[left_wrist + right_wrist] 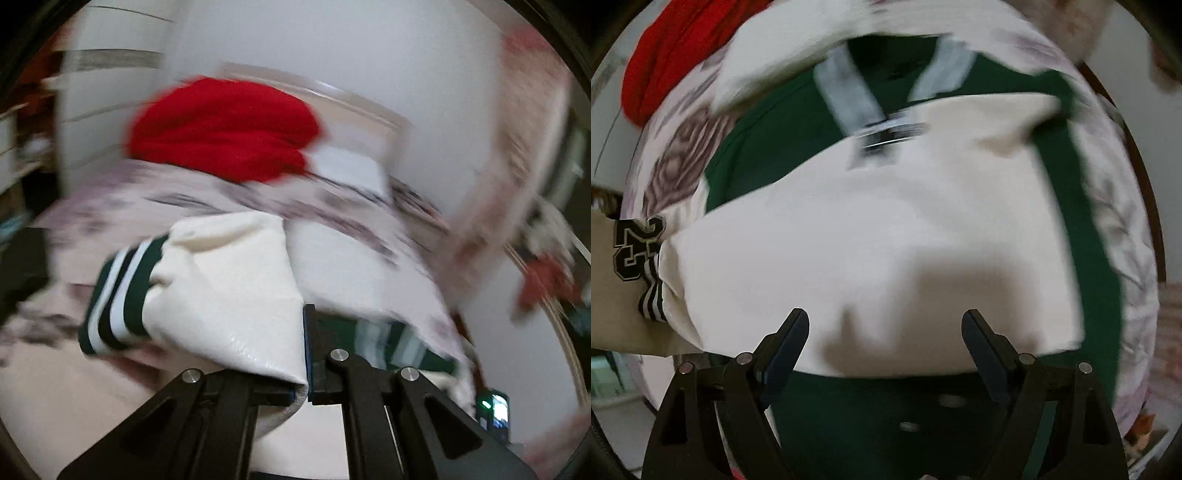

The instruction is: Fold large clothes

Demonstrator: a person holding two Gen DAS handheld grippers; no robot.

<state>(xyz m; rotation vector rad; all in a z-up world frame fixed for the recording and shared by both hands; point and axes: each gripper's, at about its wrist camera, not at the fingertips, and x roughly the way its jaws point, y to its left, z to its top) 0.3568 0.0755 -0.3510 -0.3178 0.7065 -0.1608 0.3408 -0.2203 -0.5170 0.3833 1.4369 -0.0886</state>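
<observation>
**A:** Two tongs, two different states. Your left gripper (pixel 307 354) is clamped tight on the cream sleeve (pixel 221 288) of the jacket, with the fabric pinched right at the pads and the striped cuff (pixel 118 295) hanging off to the side. Your right gripper (pixel 884 332) stands wide, nothing between its fingers, hovering just over the jacket (pixel 871 236).

**B:** And where does the jacket lie?

**A:** Spread on the flowered bedsheet (pixel 683 155), green body up, one cream sleeve already across the chest. A red garment (pixel 221 129) sits heaped farther back on the same bed.

**B:** What can go wrong for you from here?

**A:** Mostly the left side. You hold only an edge of slick-looking sleeve, so a fast swing could pull it out of the pads, or drag the whole jacket along and undo the fold underneath. The left view is smeared, so I cannot tell how much cloth the pads really have.

**B:** And the right?

**A:** It pins nothing. If you carry the sleeve over while the right stays off the cloth, the body may slide or bunch on the soft sheet. Come down too steeply and you may catch two layers, or the sheet with them.

**B:** The red heap?

**A:** Well apart from the jacket; I judge it no danger.
</observation>
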